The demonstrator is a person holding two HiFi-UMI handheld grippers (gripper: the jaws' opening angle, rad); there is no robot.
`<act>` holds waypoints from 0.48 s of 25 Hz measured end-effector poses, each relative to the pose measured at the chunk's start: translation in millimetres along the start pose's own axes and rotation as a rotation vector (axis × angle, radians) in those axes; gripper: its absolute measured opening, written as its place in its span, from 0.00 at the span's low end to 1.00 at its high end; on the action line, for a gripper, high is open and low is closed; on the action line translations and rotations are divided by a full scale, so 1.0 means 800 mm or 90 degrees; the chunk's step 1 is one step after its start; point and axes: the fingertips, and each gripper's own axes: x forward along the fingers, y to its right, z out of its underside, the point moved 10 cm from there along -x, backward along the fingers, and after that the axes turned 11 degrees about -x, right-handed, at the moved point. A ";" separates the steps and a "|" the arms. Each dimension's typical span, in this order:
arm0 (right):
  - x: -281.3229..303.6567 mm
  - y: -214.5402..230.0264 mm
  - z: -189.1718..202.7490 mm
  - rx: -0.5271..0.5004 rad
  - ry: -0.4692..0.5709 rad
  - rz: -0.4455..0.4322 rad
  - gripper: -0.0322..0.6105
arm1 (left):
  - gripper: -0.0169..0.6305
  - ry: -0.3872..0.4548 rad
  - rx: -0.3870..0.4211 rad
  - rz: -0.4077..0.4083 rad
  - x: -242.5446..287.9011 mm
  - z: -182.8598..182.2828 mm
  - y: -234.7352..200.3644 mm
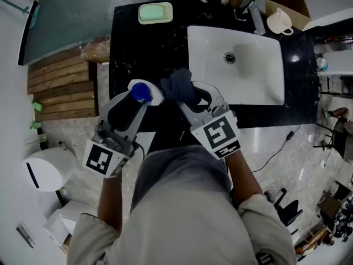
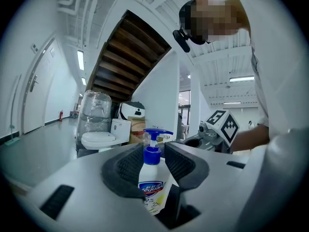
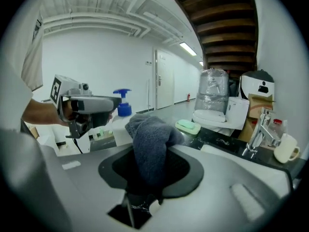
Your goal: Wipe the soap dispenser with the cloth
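head view: above the black counter [image 1: 132, 48] beside the white sink [image 1: 265, 87], the left gripper [image 1: 138, 95] pinches the soap dispenser [image 2: 153, 182] upright between its jaws. the right gripper [image 1: 185, 93] clamps the dark cloth [image 3: 150, 146], bunched just beside the dispenser's blue pump [image 1: 140, 91].

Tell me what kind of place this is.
Likely a washbasin mock-up in an open hall, not a finished bathroom: white sink in a black counter, a faucet, and a toilet standing loose under a staircase.
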 end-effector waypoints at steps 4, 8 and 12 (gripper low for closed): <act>-0.016 0.007 -0.012 0.027 0.052 0.019 0.23 | 0.22 0.022 -0.010 -0.017 0.000 -0.004 0.006; -0.032 0.014 -0.020 0.038 0.091 0.021 0.23 | 0.22 0.027 -0.012 -0.034 -0.004 -0.002 0.014; -0.047 0.020 -0.024 0.040 0.117 0.002 0.23 | 0.21 0.032 -0.022 -0.065 -0.010 -0.001 0.026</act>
